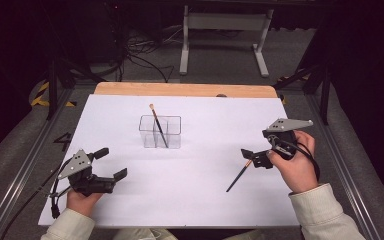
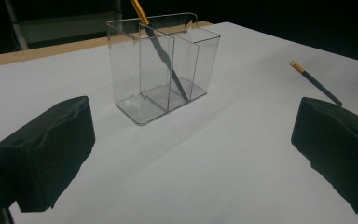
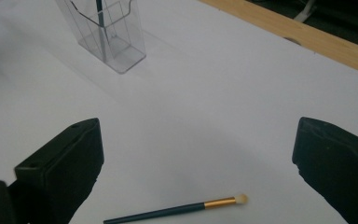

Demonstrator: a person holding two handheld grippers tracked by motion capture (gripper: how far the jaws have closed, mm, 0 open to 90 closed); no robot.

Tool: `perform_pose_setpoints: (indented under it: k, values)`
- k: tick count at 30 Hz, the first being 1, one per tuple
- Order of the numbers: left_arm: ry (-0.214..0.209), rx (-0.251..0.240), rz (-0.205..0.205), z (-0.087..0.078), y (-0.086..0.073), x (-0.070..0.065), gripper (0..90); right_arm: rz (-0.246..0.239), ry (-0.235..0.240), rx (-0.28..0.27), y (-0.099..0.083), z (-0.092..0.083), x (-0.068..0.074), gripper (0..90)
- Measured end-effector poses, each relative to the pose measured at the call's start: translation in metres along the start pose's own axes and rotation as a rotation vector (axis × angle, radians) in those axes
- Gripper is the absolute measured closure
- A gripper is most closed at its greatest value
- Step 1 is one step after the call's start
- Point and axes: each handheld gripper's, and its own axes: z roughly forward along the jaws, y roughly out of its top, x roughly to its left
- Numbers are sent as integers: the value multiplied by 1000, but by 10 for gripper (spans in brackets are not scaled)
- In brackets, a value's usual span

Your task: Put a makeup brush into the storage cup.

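- One makeup brush already stands in our clear organizer.
- A second brush lies on the white surface.
- Our right tool, jaws apart, hovers above it; left tool waits, jaws apart.

A dim room: grey carpet floor, tangled cables upper left, a white frame stand top centre.
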Motion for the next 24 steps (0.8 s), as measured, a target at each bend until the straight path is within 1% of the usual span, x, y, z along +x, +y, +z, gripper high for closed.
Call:
perform_pose_setpoints:
  k: [3, 4, 5, 6, 7, 10, 14, 15, 16, 21, 24]
  values:
    - [0, 6, 1, 0, 0, 0, 4, 2, -9, 37, 0, 3, 0, 27]
    - [0, 6, 1, 0, 0, 0, 4, 2, -9, 37, 0, 3, 0, 27]
    - [2, 7, 1, 1, 0, 0, 4, -6, -14, 44, 0, 3, 0, 29]
    - [2, 10, 2, 1, 0, 0, 4, -25, -20, 83, 0, 4, 1, 33]
    - [3, 11, 3, 1, 0, 0, 4, -29, -20, 91, 0, 5, 1, 33]
    - [3, 12, 3, 1, 0, 0, 4, -17, -17, 119, 0, 7, 0, 39]
    - [6, 15, 6, 1, -1, -1, 4, 5, -26, 170, -2, 12, 0, 42]
    - [6, 15, 6, 1, -1, -1, 4, 10, -21, 180, -2, 13, -1, 42]
    - [5, 17, 10, 1, -1, -1, 4, 10, -21, 180, -2, 13, -1, 42]
    - [5, 18, 11, 1, -1, -1, 4, 14, -19, 231, -4, 21, 0, 52]
    - [3, 17, 10, 1, -1, -1, 4, 22, -28, 262, -5, 25, 0, 55]
